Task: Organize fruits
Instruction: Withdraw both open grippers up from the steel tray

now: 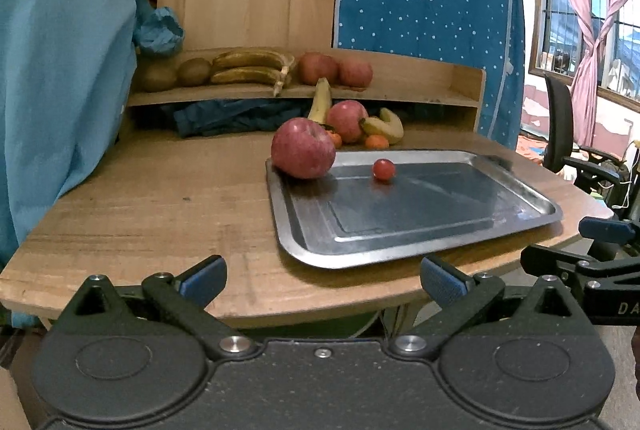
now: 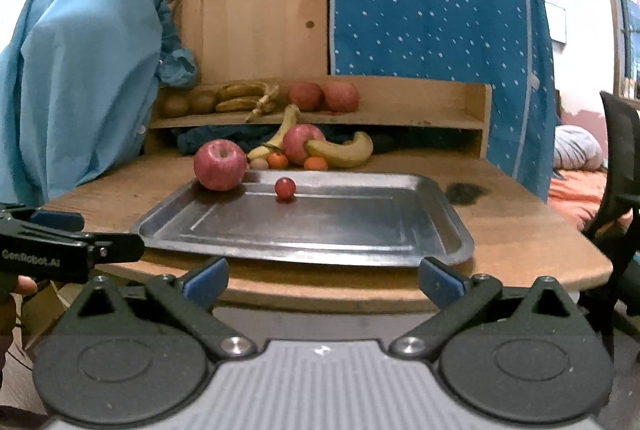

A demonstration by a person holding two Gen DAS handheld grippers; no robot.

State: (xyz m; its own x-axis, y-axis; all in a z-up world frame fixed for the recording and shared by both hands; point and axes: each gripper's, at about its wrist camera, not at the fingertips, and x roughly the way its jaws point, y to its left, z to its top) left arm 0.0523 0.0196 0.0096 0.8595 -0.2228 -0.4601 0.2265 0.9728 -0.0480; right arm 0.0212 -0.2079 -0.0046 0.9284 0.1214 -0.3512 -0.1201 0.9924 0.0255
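Note:
A steel tray lies on the wooden table. A red apple rests on its far left corner and a small red tomato sits on the tray. Behind the tray lies a pile with an apple, bananas and small oranges. My left gripper and right gripper are both open and empty, side by side at the table's near edge.
A low wooden shelf at the back holds kiwis, bananas and two apples. Blue cloth hangs at the left. An office chair stands at the right.

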